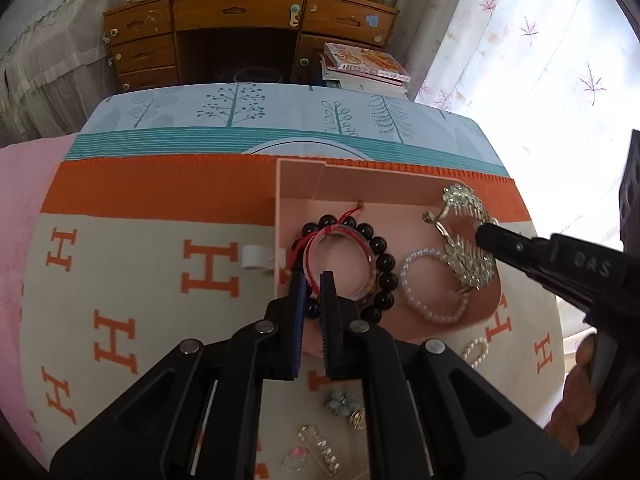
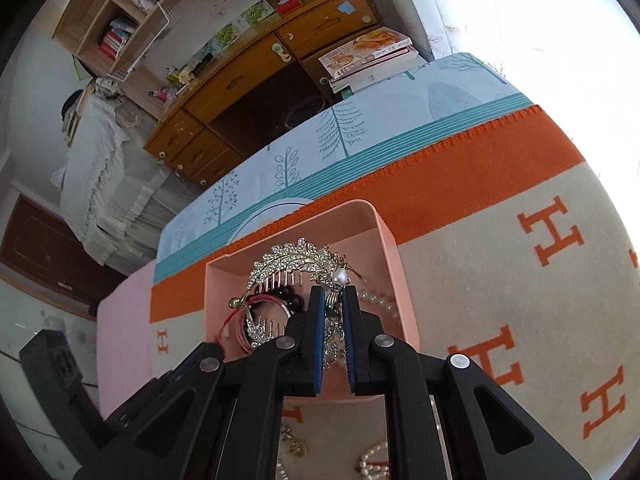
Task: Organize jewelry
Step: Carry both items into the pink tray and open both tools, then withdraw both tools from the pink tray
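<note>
Both grippers are over the pink box (image 1: 298, 184) on the H-print blanket (image 1: 132, 264). Left gripper (image 1: 313, 280) is clamped on the black bead bracelet (image 1: 384, 264) with red cords, right gripper (image 2: 333, 294) pinches the rhinestone hair comb (image 2: 288, 258). Pearl bracelet (image 1: 416, 280) lies inside too.

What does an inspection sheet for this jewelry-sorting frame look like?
Surface: cream and orange H-patterned blanket.
Job's things: pink rectangular tray holds black bead bracelet, red cord bangles, white pearl bracelet, rhinestone leaf hair comb.
Clutter: small clips and pearl pieces loose on the blanket.
Grippers: left gripper shut on the bangles; right gripper shut on the comb.
Cables: nothing seen.
Surroundings: wooden desk, stacked books, curtain.
</note>
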The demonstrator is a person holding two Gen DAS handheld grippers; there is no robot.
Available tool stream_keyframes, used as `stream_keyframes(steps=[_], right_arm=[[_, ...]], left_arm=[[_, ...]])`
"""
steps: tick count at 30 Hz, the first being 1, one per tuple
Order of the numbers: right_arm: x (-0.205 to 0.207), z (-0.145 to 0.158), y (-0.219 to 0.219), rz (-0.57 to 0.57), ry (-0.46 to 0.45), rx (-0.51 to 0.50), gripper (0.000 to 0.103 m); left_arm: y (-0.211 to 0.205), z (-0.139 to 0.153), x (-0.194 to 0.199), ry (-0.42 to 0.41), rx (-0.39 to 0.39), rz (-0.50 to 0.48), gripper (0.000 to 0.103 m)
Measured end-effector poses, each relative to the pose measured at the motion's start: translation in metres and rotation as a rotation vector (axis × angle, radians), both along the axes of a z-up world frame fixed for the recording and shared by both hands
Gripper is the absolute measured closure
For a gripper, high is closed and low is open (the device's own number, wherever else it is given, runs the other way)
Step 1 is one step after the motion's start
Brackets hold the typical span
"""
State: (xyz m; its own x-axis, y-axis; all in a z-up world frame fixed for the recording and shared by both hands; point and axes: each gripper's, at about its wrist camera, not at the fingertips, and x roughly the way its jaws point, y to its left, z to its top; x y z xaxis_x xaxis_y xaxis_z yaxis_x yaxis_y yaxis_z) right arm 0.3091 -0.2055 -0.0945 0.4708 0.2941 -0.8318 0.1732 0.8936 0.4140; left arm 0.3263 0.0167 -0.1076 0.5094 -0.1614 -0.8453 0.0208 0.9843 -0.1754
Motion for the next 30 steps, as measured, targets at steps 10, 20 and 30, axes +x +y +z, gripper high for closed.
stream_keyframes(steps=[10,20,30], right_arm=[[0.017,-0.016,0.028,0.063,0.046,-0.156,0.094],[-0.015,0.011,0.02,0.074,0.005,-0.161,0.078],[-0.113,0.047,-0.004,0.105,-0.07,-0.139,0.078]], left_arm=[[0.015,0.018,-0.053,-0.021,-0.007,0.034,0.098],[0.033,0.035,-0.092,-0.038,-0.032,0.092,0.098],[0.035,0.022,-0.143,0.016,-0.092,0.108,0.098]])
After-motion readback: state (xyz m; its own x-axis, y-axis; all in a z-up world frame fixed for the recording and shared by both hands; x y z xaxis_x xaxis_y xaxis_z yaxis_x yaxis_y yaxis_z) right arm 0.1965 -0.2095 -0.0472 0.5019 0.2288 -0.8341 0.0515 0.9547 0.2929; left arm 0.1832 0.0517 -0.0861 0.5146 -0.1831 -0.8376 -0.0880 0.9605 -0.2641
